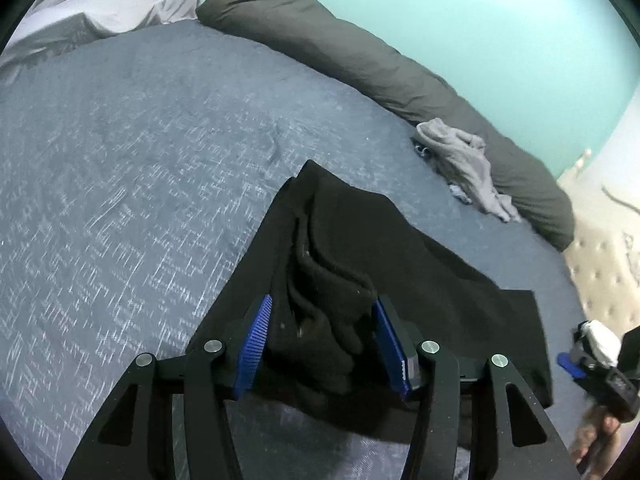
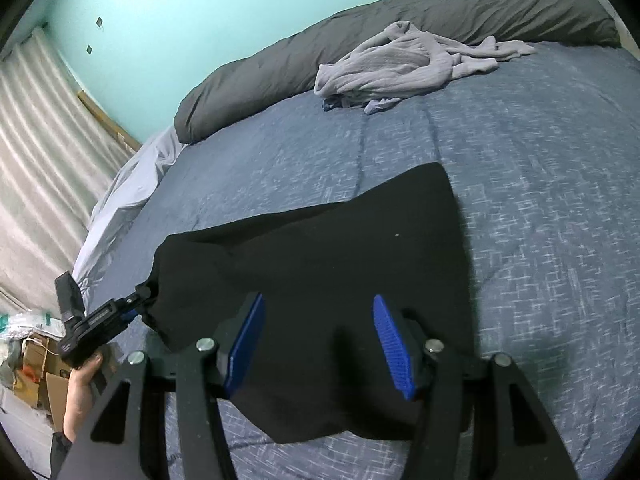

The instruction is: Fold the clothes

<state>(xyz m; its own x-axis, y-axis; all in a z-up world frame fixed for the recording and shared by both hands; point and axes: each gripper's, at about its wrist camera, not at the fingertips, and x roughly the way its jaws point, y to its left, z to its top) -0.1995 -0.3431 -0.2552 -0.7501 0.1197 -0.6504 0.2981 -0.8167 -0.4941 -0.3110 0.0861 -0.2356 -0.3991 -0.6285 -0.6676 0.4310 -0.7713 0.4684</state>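
Observation:
A black garment (image 1: 400,240) lies spread on the blue bedspread (image 1: 140,160). My left gripper (image 1: 324,312) is at its left corner with the jaws wide apart. A thick bunch of the black fabric stands in folds between the blue pads (image 1: 256,340) and touches both. In the right wrist view the same garment (image 2: 340,248) lies flat under my right gripper (image 2: 318,308), which hovers open over its near edge. My left gripper (image 2: 138,304) shows there at the garment's left corner, held by a hand (image 2: 80,396). My right gripper (image 1: 568,360) shows just past the garment's right edge.
A crumpled grey garment (image 2: 400,64) lies at the far side of the bed against a long dark grey rolled duvet (image 2: 280,60). A pale sheet (image 1: 100,12) hangs off one side. A curtain (image 2: 36,152) and cardboard boxes (image 2: 36,364) stand beside the bed, and a tufted headboard (image 1: 600,264) at its end.

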